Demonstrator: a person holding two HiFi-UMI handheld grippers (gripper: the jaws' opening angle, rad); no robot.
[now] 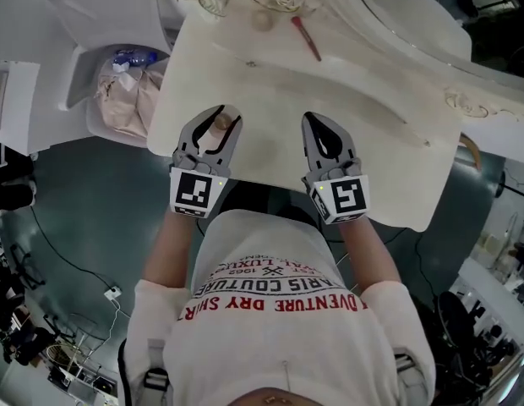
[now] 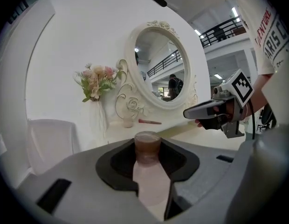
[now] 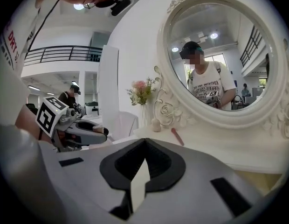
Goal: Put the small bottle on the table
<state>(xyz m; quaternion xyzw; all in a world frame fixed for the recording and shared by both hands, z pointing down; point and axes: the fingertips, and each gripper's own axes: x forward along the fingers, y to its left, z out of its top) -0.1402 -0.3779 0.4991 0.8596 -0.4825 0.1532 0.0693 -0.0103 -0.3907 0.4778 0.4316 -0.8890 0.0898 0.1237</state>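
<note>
The left gripper (image 1: 227, 114) hides much of the small bottle (image 2: 147, 147).

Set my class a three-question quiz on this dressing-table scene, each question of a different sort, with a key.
1. True or false: the right gripper holds the small bottle.
2. Which of these stands on the table? A. a vase of flowers B. a laptop C. a kettle
3. Fill in: behind the table stands an oval ___.
Key: 1 false: the left gripper is shut on it, and the right one's jaws are together with nothing between them. 2 A. 3 mirror.
</note>
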